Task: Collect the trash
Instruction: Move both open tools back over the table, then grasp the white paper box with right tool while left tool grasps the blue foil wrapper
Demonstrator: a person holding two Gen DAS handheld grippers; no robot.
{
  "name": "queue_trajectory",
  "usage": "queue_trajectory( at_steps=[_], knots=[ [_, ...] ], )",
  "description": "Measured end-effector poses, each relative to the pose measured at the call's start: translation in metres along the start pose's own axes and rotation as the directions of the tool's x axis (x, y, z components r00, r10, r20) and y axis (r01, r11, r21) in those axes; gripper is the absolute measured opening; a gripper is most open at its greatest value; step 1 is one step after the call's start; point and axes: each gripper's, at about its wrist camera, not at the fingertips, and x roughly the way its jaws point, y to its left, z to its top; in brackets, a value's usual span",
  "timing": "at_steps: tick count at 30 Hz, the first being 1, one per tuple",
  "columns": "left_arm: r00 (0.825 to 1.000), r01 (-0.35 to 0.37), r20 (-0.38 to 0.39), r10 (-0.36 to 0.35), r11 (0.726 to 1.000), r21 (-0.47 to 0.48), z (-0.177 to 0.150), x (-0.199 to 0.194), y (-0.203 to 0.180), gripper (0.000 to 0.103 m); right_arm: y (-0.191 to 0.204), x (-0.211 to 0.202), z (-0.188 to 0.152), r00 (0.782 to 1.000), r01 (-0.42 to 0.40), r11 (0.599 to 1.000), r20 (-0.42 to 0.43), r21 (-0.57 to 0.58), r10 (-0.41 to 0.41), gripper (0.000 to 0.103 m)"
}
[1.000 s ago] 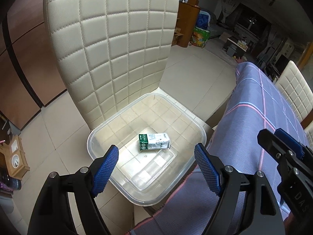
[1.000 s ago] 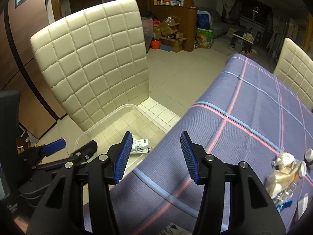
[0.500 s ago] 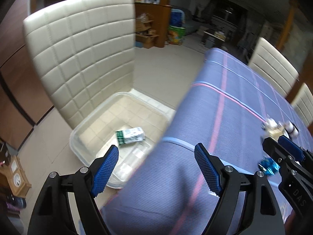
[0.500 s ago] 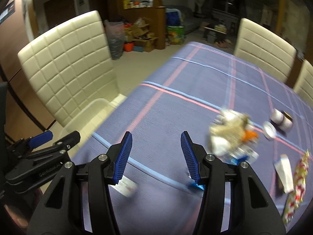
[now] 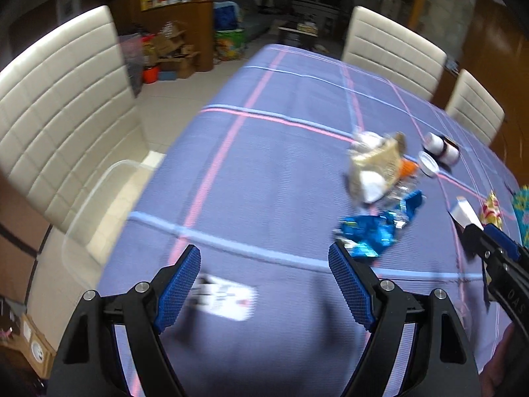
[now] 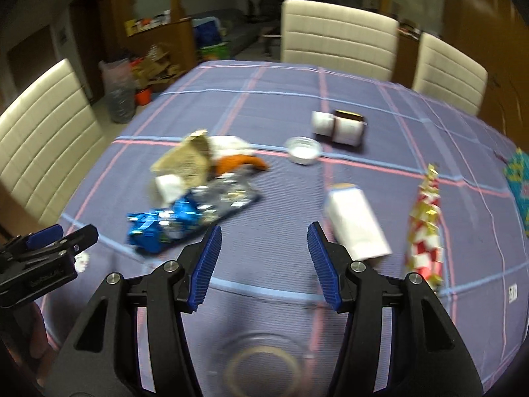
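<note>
Trash lies on the purple checked tablecloth: a blue foil wrapper, a crumpled tan paper bag, a white carton, a red-and-white wrapper, a white lid and small white pots. My right gripper is open and empty above the near part of the cloth. My left gripper is open and empty over a white label; the blue wrapper lies ahead to its right. The clear plastic bin sits on the chair seat at left.
Cream quilted chairs stand at the left and at the far side. A roll of clear tape lies under my right gripper. Boxes and clutter stand on the floor beyond the table.
Both grippers have swung right, from above the bin on the chair to over the table. The trash pile has come into view ahead. Both stay open.
</note>
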Motion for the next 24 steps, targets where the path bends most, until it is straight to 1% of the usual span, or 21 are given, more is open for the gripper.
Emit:
queue_trajectory(
  at_steps=[4, 6, 7, 11, 18, 21, 24],
  knots=[
    [0.998, 0.062, -0.013, -0.062, 0.996, 0.056, -0.002, 0.003, -0.030, 0.078, -0.028, 0.005, -0.001, 1.000, 0.030, 0.999, -0.005, 0.034, -0.029, 0.057],
    [0.996, 0.090, -0.019, -0.089, 0.992, 0.091, -0.003, 0.005, -0.045, 0.078, -0.036, 0.008, -0.003, 0.999, 0.040, 0.998, -0.010, 0.044, -0.040, 0.060],
    [0.995, 0.095, -0.021, -0.094, 0.990, 0.105, -0.003, 0.006, -0.050, 0.078, -0.040, 0.010, -0.005, 0.999, 0.045, 0.998, -0.012, 0.046, -0.044, 0.063],
    [0.995, 0.095, -0.021, -0.092, 0.983, 0.160, -0.002, 0.009, -0.070, 0.078, -0.050, 0.019, -0.005, 0.998, 0.053, 0.997, -0.021, 0.055, -0.052, 0.064],
    [0.994, 0.106, 0.018, -0.112, 0.973, 0.205, 0.001, 0.001, -0.080, 0.078, -0.065, 0.026, -0.005, 0.999, 0.042, 0.996, -0.028, 0.078, -0.040, 0.065],
    [0.992, 0.125, -0.018, -0.124, 0.969, 0.212, 0.004, 0.014, -0.087, 0.078, -0.065, 0.031, -0.005, 0.999, 0.033, 0.996, -0.040, 0.082, -0.030, 0.065],
    [0.983, 0.176, -0.085, -0.162, 0.966, 0.190, 0.004, 0.031, -0.088, 0.078, -0.066, 0.036, -0.006, 0.998, 0.046, 0.996, -0.049, 0.078, -0.042, 0.065]
  ],
)
